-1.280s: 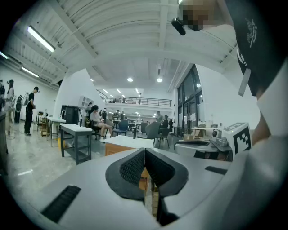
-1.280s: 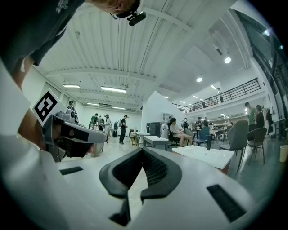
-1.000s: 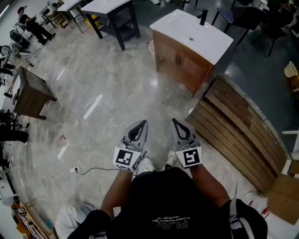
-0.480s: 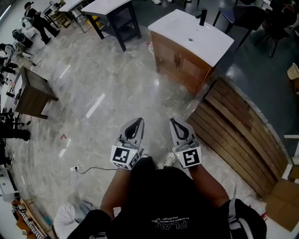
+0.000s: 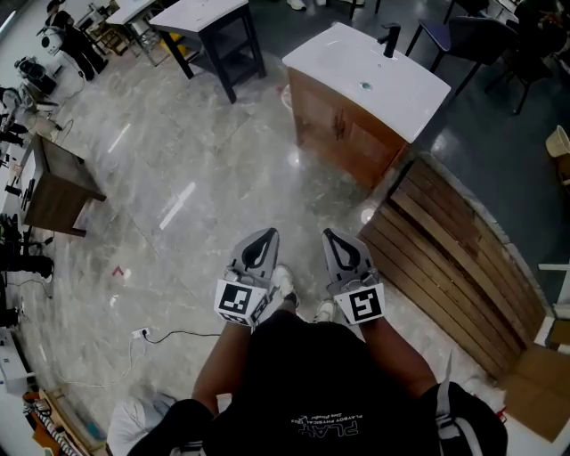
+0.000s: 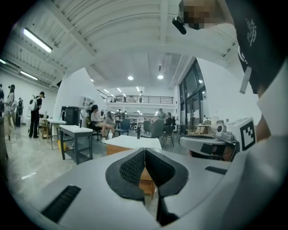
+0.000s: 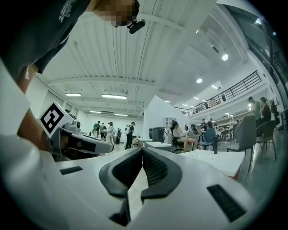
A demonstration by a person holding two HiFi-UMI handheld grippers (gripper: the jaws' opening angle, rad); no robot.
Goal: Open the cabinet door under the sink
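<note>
The sink cabinet (image 5: 343,129) is brown wood under a white top (image 5: 365,71) with a black faucet (image 5: 389,37); its doors look closed. It stands on the floor well ahead of both grippers. My left gripper (image 5: 264,235) and right gripper (image 5: 333,235) are held side by side in front of the person's body, both shut and empty, pointing toward the cabinet. In the left gripper view the shut left gripper (image 6: 145,151) lines up with the cabinet (image 6: 146,178) far beyond. In the right gripper view the shut right gripper (image 7: 142,151) sits left of the white top (image 7: 220,160).
A slatted wooden pallet (image 5: 454,254) lies on the floor right of the cabinet. A dark-legged table (image 5: 214,27) stands at the back and a small brown table (image 5: 53,178) at the left. A cable (image 5: 178,326) runs over the marble floor. People stand in the distance.
The person has stepped forward, and both grippers have moved with them toward the cabinet. The jaws of both stay shut.
</note>
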